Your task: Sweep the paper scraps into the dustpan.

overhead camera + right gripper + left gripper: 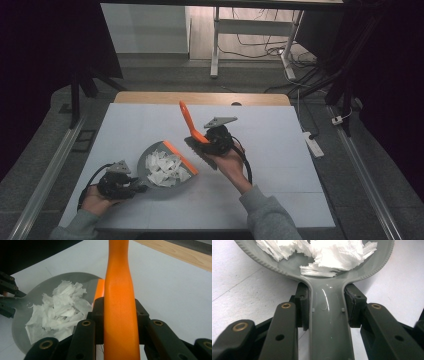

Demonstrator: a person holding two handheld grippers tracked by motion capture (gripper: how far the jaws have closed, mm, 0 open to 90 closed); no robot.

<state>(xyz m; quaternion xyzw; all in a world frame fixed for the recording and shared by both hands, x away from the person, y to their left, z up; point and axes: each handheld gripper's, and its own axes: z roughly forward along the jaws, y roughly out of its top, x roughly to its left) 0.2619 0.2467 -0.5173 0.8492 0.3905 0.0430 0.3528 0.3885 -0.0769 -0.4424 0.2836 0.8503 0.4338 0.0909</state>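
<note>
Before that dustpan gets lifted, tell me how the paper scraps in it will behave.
The paper scraps look thin, torn and loosely heaped, so probably very light and floppy. They lie unheld in the shallow dustpan, so a tilt toward its orange lip or a quick lift would likely spill some.

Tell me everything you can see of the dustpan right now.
The dustpan is grey, glossy plastic, with a rounded ribbed back wall and an orange strip along its straight front edge. It lies flat on the white table, holding torn white paper scraps. The left gripper clamps its handle from both sides.
</note>
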